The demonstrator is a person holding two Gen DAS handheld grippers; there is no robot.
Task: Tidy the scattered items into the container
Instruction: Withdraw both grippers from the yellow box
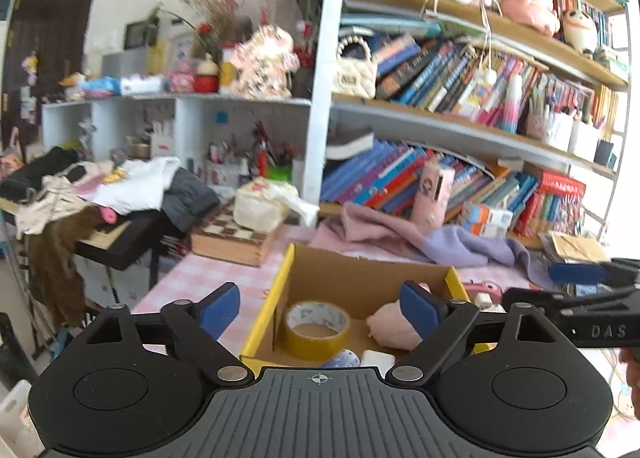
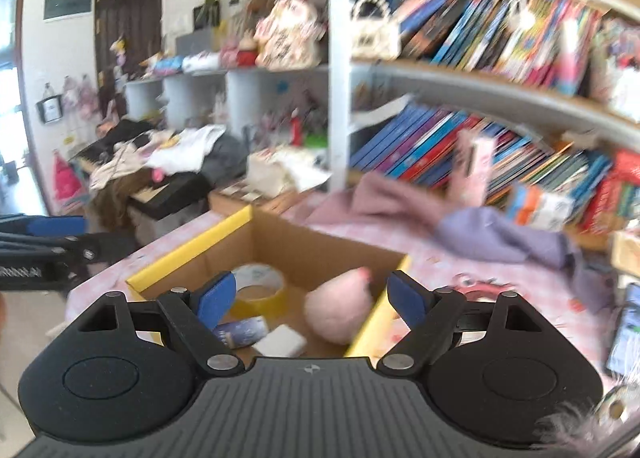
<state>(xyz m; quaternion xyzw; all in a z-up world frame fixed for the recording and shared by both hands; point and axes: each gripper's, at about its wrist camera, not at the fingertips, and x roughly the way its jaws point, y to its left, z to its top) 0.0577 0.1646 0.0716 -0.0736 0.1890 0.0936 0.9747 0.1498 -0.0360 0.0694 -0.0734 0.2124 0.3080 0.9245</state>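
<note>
The cardboard box (image 1: 360, 278) sits on the pink-checked counter (image 1: 208, 278) and holds a roll of tape (image 1: 318, 328), a pink plush toy (image 1: 390, 326), a white eraser-like block (image 1: 378, 358) and a small blue patterned bottle (image 2: 240, 332); the left gripper (image 1: 320, 308) hovers over the box with jaws wide and empty; the right gripper (image 2: 308, 300) hangs above the same box, jaws likewise wide and empty. A pink toy (image 1: 484, 292) lies on the counter just beside the box; reaching for it risks clipping the box's yellow flap (image 2: 376, 318) and shoving the box, or the two grippers colliding, since they work near each other.
</note>
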